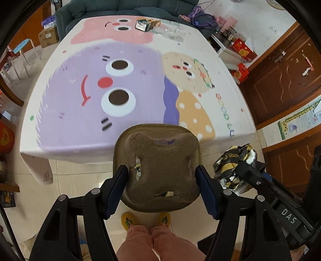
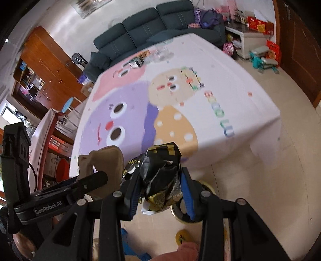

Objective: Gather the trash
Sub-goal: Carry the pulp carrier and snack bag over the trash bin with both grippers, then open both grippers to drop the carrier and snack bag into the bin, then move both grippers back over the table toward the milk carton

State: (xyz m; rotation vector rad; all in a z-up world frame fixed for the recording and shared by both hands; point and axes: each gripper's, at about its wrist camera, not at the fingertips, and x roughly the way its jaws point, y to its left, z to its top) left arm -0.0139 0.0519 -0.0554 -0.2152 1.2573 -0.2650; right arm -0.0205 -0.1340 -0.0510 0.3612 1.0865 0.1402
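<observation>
The left wrist camera is riding on the left hand-held gripper (image 1: 161,180), looking forward along its two fingers and steeply down from just off the near edge of the tabletop (image 1: 60,144), with the floor and the person's slippers at the bottom of the view. The right wrist camera is sitting on the right hand-held gripper (image 2: 159,186), also facing forward and down, but tilted so the room is leaning. Both are very near what their fingers are framing. Both views are sharing the patterned tabletop (image 2: 250,120), the dark sofa (image 1: 120,8) beyond it (image 2: 160,24), and each other: the right hand-held gripper (image 1: 250,172) is showing at the left view's right edge, the left one (image 2: 96,178) at the right view's left.
</observation>
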